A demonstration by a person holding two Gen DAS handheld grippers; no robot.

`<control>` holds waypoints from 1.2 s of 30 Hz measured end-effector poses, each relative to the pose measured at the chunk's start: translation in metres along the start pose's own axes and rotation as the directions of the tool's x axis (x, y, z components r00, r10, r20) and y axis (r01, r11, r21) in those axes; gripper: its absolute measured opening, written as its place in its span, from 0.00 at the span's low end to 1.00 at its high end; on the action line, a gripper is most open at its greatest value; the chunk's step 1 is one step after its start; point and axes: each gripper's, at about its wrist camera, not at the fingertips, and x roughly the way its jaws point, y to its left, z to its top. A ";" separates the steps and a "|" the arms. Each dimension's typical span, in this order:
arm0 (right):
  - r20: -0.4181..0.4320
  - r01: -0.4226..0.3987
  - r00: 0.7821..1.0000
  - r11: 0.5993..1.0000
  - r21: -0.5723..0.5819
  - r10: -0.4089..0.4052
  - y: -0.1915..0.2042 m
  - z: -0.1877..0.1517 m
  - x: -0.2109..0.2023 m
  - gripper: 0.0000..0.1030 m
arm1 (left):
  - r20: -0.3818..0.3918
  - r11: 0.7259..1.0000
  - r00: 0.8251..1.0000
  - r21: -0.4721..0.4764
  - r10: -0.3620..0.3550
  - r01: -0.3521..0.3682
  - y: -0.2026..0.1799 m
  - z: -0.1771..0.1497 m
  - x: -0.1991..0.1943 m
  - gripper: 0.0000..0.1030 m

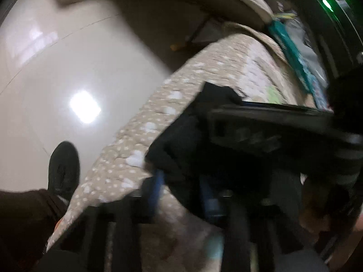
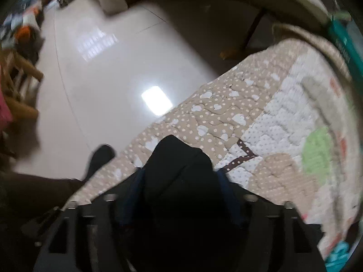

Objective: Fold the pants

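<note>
The black pants are bunched between the blue fingers of my left gripper, which is shut on the cloth above the beige quilt. In the right wrist view my right gripper is shut on a black bunch of the pants, which hides the fingertips. The right gripper's body shows in the left wrist view, close to the right of the held cloth. Both frames are blurred.
The quilt with white dots and hearts covers a bed edge. Glossy white floor lies to the left, with my black shoe on it. A wooden chair and clutter stand at the far left.
</note>
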 end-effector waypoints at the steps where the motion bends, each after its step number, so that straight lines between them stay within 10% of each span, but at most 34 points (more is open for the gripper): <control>1: 0.005 0.013 1.000 1.000 -0.012 -0.013 0.004 -0.002 -0.002 0.44 | -0.007 1.000 1.000 0.007 -0.015 0.016 -0.001 0.001 -0.002 0.14; 6: 0.060 -0.008 0.998 0.999 0.037 0.006 -0.003 -0.017 -0.031 0.20 | -0.020 0.994 0.994 0.019 -0.108 0.108 -0.010 -0.002 -0.018 0.13; 16: 0.256 -0.127 0.964 0.966 0.227 0.067 -0.067 -0.077 -0.101 0.19 | -0.047 0.970 0.987 0.182 -0.155 0.162 -0.099 -0.025 -0.024 0.13; 28: 0.346 -0.264 0.935 0.804 0.533 0.078 -0.179 -0.206 -0.094 0.19 | -0.111 0.899 0.991 0.421 -0.079 0.119 -0.208 -0.087 0.023 0.13; 31: 0.332 -0.262 0.941 0.759 0.597 0.064 -0.200 -0.231 -0.079 0.26 | -0.148 0.881 0.987 0.457 -0.057 0.119 -0.216 -0.099 0.039 0.17; 33: 0.279 -0.207 0.960 0.711 0.672 0.016 -0.214 -0.248 -0.068 0.54 | -0.201 0.874 0.978 0.465 -0.053 0.143 -0.213 -0.108 0.042 0.24; 36: 0.260 -0.185 0.965 0.629 0.756 -0.030 -0.234 -0.277 -0.064 0.65 | -0.292 0.854 0.950 0.461 -0.112 0.242 -0.204 -0.118 0.029 0.35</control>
